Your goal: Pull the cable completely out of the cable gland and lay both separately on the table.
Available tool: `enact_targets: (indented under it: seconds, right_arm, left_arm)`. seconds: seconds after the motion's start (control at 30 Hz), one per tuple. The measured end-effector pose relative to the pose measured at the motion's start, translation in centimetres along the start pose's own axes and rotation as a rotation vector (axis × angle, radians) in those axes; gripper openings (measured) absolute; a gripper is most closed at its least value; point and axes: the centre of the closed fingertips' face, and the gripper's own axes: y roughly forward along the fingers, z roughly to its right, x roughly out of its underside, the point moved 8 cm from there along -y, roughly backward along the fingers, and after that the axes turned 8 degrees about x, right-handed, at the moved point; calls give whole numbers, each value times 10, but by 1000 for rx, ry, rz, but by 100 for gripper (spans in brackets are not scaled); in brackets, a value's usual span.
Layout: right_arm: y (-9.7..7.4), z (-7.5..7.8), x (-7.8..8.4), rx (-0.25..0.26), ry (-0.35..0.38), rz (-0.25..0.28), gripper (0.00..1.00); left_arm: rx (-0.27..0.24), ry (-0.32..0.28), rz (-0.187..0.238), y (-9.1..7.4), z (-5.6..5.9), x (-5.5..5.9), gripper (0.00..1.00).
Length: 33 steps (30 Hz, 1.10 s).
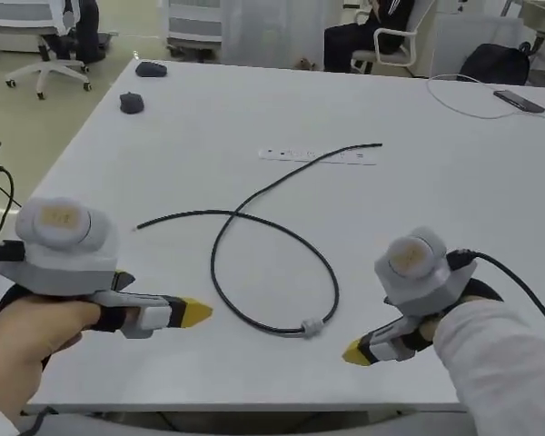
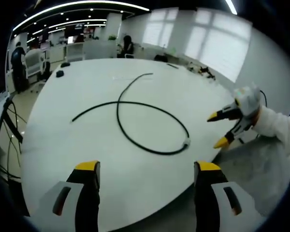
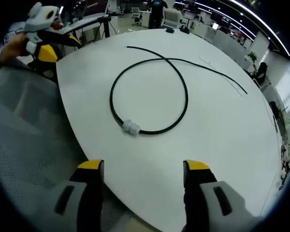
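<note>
Since the cable gland (image 1: 311, 327) sits threaded on the cable (image 1: 213, 259), I judge the task not yet begun: no pull made, nothing separated.

Head view: the black cable lies in one loose loop on the white table (image 1: 436, 200), crossing itself once. One end runs toward the far side and the other trails off to the left. The pale gland is on the near arc of the loop, close to the table's front edge. The left gripper (image 1: 195, 312) hovers near the front edge, well left of the loop. The right gripper (image 1: 354, 352) is just beside the gland, on its near right, apart from it. Jaw opening cannot be told from this side-on angle.

Left gripper view: own jaws stand wide apart with bare table between them and nothing held. The gland (image 2: 186, 142) lies ahead and to the right. The right gripper (image 2: 216, 130) comes in from the right, its yellow tips spread and empty.

Right gripper view: own jaws are wide apart and empty. The gland (image 3: 131, 127) lies straight ahead, not touched. The left gripper (image 3: 58, 46) shows at upper left, off the cable.

Left to do, by my judgement:
- grasp the gland with one gripper
- grasp the cable with the other
- draw the cable fully out
- lay both down apart
</note>
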Motion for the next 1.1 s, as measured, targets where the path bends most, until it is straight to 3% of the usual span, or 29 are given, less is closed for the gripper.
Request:
enact_targets:
  seconds: [0.53,0.77,0.97,1.1]
  right_arm:
    - [0,1,0,3,7,3,67]
    - [2,-1,1,4,-36,-10,64]
    - [3,-4,-3,-21,-48,0,59]
    - [4,-4,-8,-54,-7,27,57]
  left_arm:
    - [6,2,7,0,1,-1,80]
    - [2,-2,13,-1,0,-2,79]
    - [-1,-2,14,-1,-1,-2,79]
    - [-3,-2,14,-1,-2,-3,79]
